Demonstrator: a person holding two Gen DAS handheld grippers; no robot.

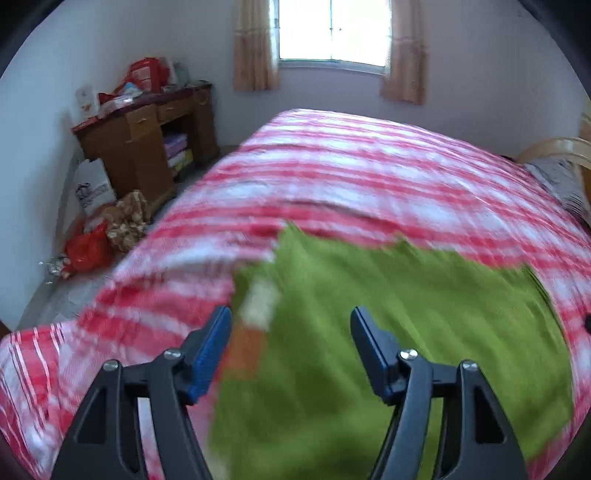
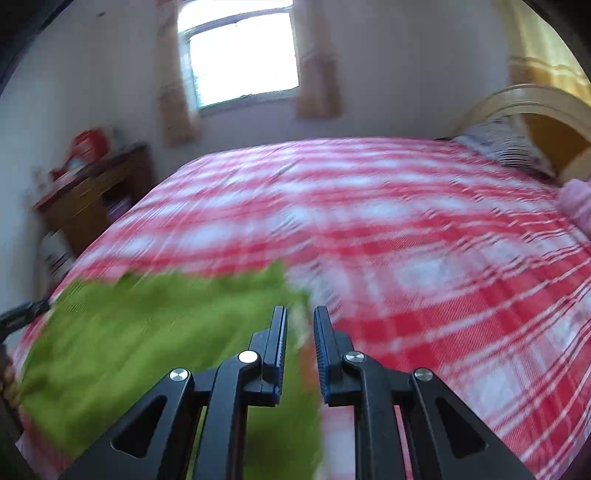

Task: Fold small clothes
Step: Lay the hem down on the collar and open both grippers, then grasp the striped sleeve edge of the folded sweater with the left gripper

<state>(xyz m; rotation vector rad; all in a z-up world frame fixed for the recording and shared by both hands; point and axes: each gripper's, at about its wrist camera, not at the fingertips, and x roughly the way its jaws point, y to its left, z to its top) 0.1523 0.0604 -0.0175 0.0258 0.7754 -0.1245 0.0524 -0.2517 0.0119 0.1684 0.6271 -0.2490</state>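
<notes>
A small green garment (image 1: 388, 314) lies spread on the red and white checked bedspread (image 1: 351, 173). It has a pale and orange patch near its left edge. My left gripper (image 1: 291, 321) is open above the garment's left edge, holding nothing. In the right wrist view the garment (image 2: 147, 332) lies at the lower left. My right gripper (image 2: 300, 317) hovers over the garment's right edge with its jaws a narrow gap apart, nothing between them. Both views are motion-blurred.
A brown wooden desk (image 1: 147, 140) with clutter on top stands left of the bed, with bags (image 1: 96, 236) on the floor beside it. A window with curtains (image 1: 332, 33) is behind. A headboard (image 2: 535, 118), a pillow (image 2: 506, 147) and a pink item (image 2: 576, 203) are at the right.
</notes>
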